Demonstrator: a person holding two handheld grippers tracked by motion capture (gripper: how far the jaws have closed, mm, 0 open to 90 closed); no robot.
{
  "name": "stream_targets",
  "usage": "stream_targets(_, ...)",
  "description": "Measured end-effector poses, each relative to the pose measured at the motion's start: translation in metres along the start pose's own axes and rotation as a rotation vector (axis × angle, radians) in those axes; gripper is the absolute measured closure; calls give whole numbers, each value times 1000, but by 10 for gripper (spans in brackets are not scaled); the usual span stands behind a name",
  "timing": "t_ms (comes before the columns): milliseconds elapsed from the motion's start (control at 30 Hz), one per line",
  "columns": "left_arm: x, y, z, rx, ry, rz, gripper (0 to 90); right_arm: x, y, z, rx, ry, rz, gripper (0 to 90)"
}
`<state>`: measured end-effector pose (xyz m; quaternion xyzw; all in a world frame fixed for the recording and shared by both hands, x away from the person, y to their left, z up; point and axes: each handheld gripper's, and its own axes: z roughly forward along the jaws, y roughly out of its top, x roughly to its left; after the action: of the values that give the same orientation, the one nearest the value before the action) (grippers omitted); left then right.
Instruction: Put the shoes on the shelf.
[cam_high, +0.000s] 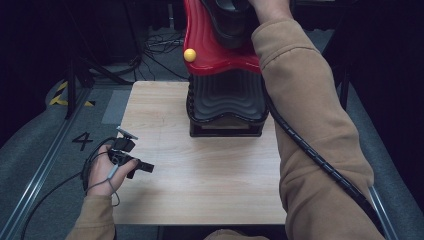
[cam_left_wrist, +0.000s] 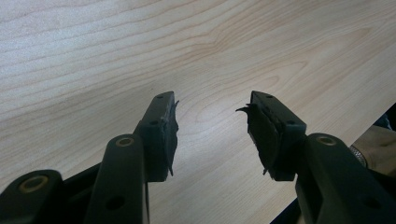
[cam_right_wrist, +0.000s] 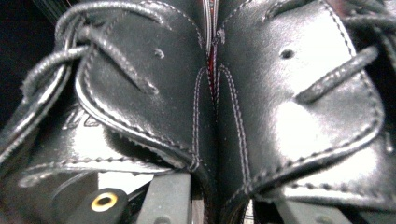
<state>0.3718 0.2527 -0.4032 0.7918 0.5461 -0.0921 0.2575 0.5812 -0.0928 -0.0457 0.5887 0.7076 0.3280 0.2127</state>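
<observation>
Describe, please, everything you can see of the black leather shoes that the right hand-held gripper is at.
The black leather shoes look glossy, with pale stitched seams, round eyelets and dark cord laces lying loose across them. The two are pressed side by side, and a sliver of red shows in the gap between them. The right hand-held gripper meets them from below, where both inner edges go down between its jaws. In the high view one black shoe sits on the red rack at the table's far edge.

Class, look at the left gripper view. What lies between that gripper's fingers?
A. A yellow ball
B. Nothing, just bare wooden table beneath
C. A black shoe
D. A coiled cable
B: the left gripper has its fingers spread apart, with nothing between them and the bare wooden table beneath.
</observation>
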Motion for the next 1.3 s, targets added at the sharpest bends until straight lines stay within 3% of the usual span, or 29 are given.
stream_targets(133, -1, 0, 1, -3, 1, -5, 524, 3, -4, 5, -5, -16, 2, 795)
stream_targets(367, -2, 1, 1, -1, -1, 0, 525, 10, -15, 18, -37, -40, 64, 767)
stream_targets(533, -2, 1, 0, -4, -3, 3, 525, 18, -22, 27, -30, -35, 62, 678)
stream_targets(667, -2, 1, 0, -4, 0, 2, 525, 18, -24, 24, 1, -15, 51, 530)
stream_targets(700, -3, 2, 0, -1, 2, 2, 525, 14, -26, 21, 39, 16, 47, 467)
stream_targets(833, -6, 3, 2, 0, 8, 8, 523, 6, -29, 12, 100, 45, 54, 459)
stream_targets(1033, -14, 8, 1, 5, 22, 28, 522, -4, -41, -12, 143, 78, 15, 425)
stream_targets(1200, -19, 11, 4, 8, 22, 35, 521, -16, -50, -35, 147, 119, -13, 419)
stream_targets(1300, -21, 13, 7, 22, 26, 51, 520, -29, -61, -52, 123, 166, -80, 392)
